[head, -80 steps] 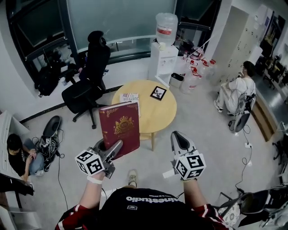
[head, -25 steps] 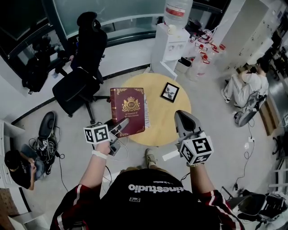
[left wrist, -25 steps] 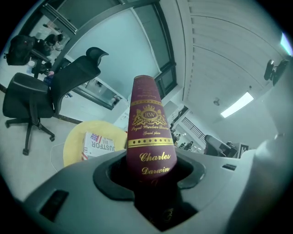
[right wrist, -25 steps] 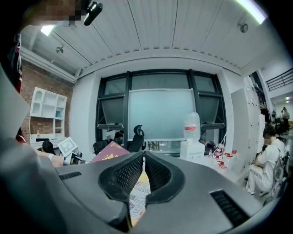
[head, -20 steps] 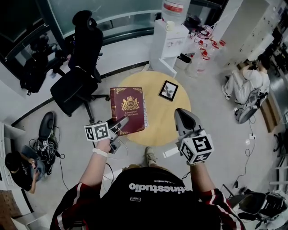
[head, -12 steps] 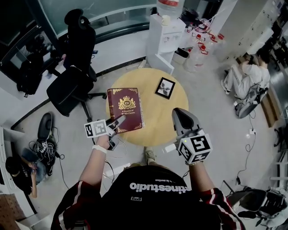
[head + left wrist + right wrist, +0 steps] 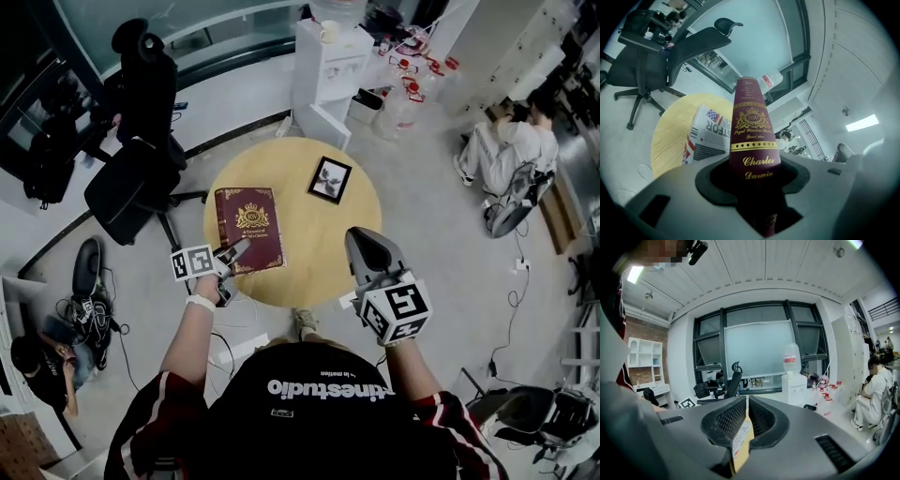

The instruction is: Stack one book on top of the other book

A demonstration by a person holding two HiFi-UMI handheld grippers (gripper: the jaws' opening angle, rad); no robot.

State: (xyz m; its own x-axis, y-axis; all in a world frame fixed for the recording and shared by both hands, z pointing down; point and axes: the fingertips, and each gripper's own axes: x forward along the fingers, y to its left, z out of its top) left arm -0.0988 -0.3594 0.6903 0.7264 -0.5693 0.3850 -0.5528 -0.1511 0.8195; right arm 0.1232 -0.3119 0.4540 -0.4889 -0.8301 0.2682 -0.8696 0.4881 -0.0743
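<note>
The left claw [image 7: 234,251] [image 7: 757,183] pinches a maroon book [image 7: 248,225] [image 7: 752,127] by its near end; its jaws stand part-way apart, pressed on either side of the gilt-lettered spine, which fills the gap between them in the left gripper view. The book reaches away from the claw over the left part of the round wooden table [image 7: 319,246] [image 7: 670,136], gold crest facing up. Just beside and below it in the left gripper view lies the second book [image 7: 705,136], with a flag and bold print on its cover, flat on the table. From above the maroon book covers it. Whether the two touch cannot be told. The right claw [image 7: 364,246] [image 7: 746,405] hangs over the table's near right edge, well apart from both books, its ribbed jaws pressed almost together with only a thin slit between them. A tan slip with a printed white label [image 7: 740,439] stands low in that slit. Farther back on the table lies a small black picture frame [image 7: 329,179]. Beyond the table are a black office chair [image 7: 131,169] [image 7: 670,51], a white water dispenser [image 7: 323,66] [image 7: 793,380], and a seated person in white [image 7: 502,150] [image 7: 874,394].
</note>
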